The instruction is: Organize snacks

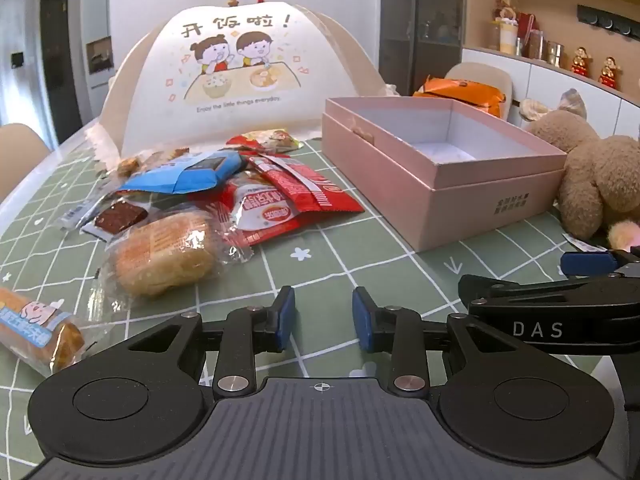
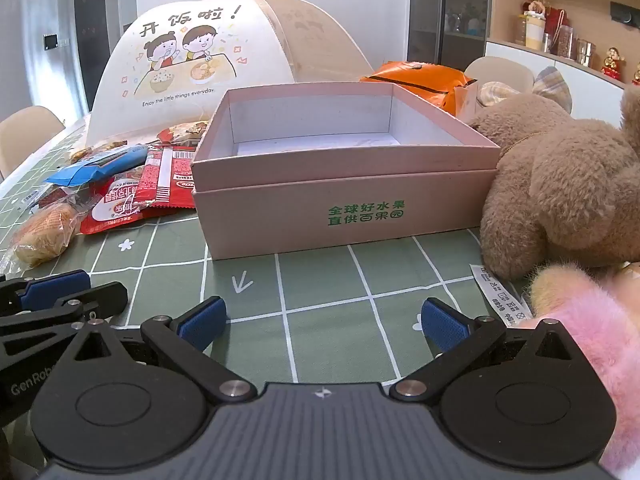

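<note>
A heap of snacks lies on the green checked tablecloth (image 1: 320, 280): a wrapped bread bun (image 1: 168, 252), red packets (image 1: 292, 196), a blue packet (image 1: 188, 172) and a wrapped cake roll (image 1: 36, 328) at the left edge. An open, empty pink box (image 1: 492, 184) stands to their right; it fills the middle of the right wrist view (image 2: 336, 220). My left gripper (image 1: 323, 320) is open and empty, low over the cloth just right of the bun. My right gripper (image 2: 323, 324) is wide open and empty in front of the box. The snack heap (image 2: 120, 196) lies left of the box.
A folding food cover (image 1: 236, 76) with a cartoon print stands behind the snacks. A brown plush bear (image 2: 560, 192) leans against the box's right side, with a pink plush (image 2: 592, 328) beside my right gripper. An orange bag (image 2: 420, 80) lies behind the box. Shelves stand at the right.
</note>
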